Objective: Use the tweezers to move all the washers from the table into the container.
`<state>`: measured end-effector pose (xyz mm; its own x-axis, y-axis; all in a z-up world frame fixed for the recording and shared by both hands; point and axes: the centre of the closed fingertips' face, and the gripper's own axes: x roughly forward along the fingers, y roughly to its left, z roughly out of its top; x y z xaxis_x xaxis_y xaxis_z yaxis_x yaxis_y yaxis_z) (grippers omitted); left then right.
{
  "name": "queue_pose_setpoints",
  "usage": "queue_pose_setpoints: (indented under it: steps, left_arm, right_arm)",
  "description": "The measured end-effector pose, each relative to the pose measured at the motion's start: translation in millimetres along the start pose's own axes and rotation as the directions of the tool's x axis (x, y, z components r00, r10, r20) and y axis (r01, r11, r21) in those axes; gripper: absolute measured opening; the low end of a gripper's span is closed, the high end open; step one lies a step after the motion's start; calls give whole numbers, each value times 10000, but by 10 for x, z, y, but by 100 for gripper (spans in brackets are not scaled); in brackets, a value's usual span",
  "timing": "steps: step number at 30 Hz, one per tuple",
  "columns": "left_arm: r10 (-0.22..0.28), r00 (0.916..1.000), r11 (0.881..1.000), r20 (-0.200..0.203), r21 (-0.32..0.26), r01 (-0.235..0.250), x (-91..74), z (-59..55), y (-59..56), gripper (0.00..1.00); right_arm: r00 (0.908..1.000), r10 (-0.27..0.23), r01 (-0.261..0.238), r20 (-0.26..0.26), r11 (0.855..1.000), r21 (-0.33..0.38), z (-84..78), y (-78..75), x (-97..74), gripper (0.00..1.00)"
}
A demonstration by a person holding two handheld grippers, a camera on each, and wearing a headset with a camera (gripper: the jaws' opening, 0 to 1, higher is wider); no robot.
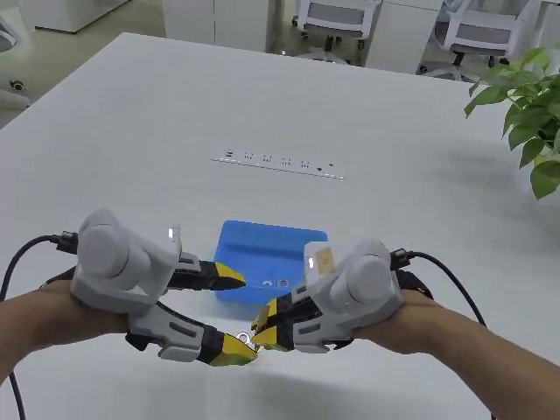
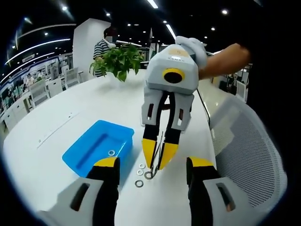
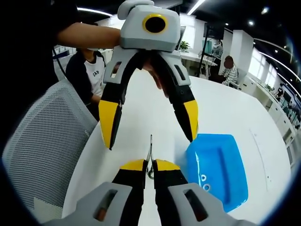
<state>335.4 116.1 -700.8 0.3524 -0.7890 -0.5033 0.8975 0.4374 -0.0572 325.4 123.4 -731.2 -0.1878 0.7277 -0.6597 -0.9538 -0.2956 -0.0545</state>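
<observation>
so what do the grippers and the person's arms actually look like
The left gripper and right gripper match: rounded pale grey bodies with grey slotted links that lead to black jaws with yellow tips. A black cable trails from each body. The forearms are bare, and a dark top shows further up in the gripper views.

Head view: right gripper [image 1: 261,328] covers the near right corner of the container [image 1: 271,249]; left gripper [image 1: 248,317] crosses its near left edge. A washer [image 1: 243,338] on the desk [image 1: 175,114] sits between them, partly covered. Plant [image 1: 525,114] cut off by the right edge.

Left gripper view: upper tweezers [image 2: 157,157] buried between the right gripper's fingers [image 2: 149,143]. Tips at the nearest washer [image 2: 148,175]; touching or apart, too small to tell.

Right gripper view: lower tweezers hidden between the gripper's own fingers.
</observation>
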Motion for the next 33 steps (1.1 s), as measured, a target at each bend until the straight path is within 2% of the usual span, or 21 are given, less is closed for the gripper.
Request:
queue_pose_setpoints:
  steps: [6,11,22,33]
  left_arm:
    - [356,9994,9989,41,-304,-354,-42,-47,45,76]
    - [514,9987,9970,5,-573,-513,-82,-88,56,80]
    - [869,9959,9926,257,-873,-844,-154,-53,59,91]
    - [1204,9911,9869,564,-1149,-1134,-240,-14,88,98]
  right_arm:
    - [10000,-78,78,39,9999,-102,60,-52,-92,7]
    - [9999,-102,103,90,9998,-147,110,-112,-172,7]
    - [9995,-222,228,243,9994,-244,227,-272,-295,7]
    - [9987,-411,421,311,9986,-328,307,-518,-365,7]
